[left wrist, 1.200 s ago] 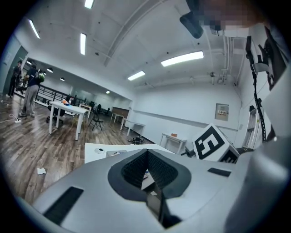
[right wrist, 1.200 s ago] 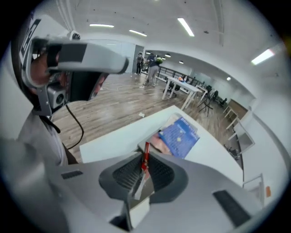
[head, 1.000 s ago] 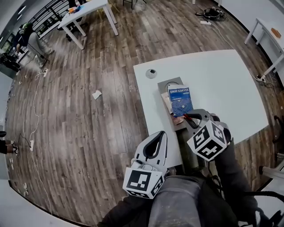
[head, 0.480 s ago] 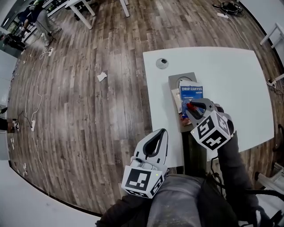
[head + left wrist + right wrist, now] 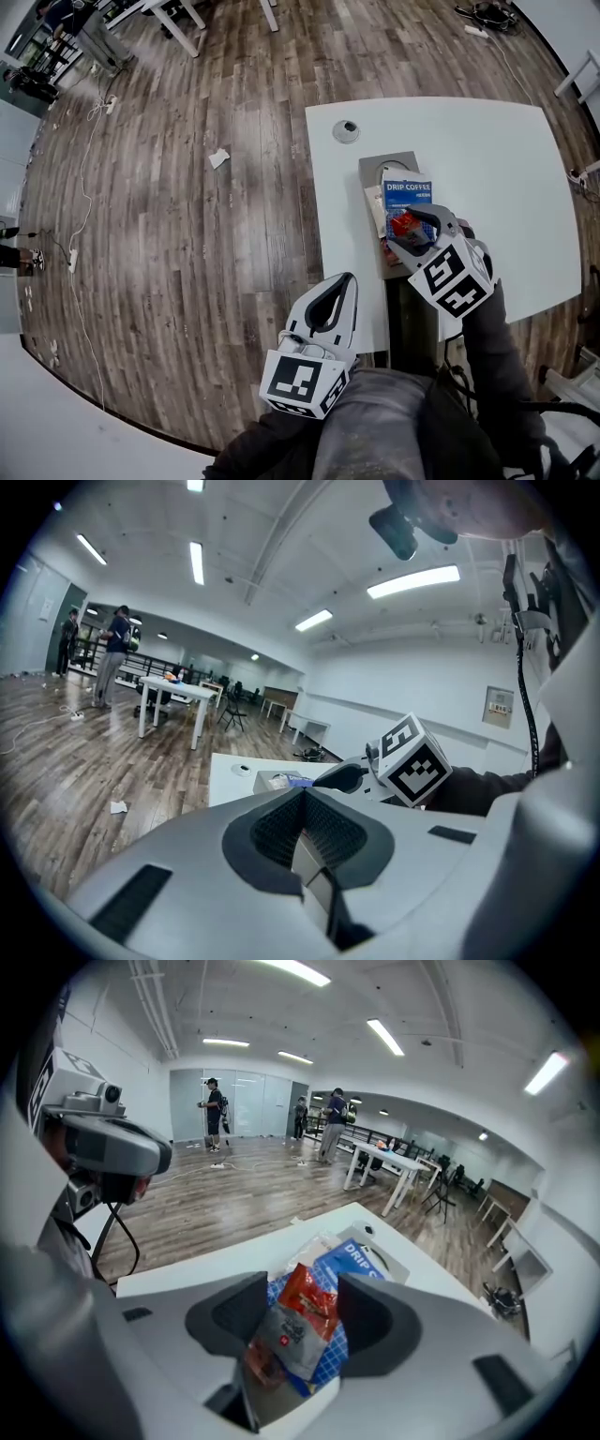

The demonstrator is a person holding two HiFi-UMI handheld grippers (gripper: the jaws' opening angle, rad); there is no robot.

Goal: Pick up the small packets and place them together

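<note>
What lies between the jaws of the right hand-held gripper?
A red and grey small packet, lying on the blue drip coffee packet. The jaws of the right hand-held gripper have just been opening and stand around it, as the right gripper view shows.

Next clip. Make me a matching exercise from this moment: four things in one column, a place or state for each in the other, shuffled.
1 left gripper
2 right gripper
3 red packet
4 crumpled paper

a on the wooden floor
b jaws apart
c jaws together
d on the blue packet

Pairs: 1-c, 2-b, 3-d, 4-a. The right gripper's jaws have just been opening, with the red packet between them.
</note>
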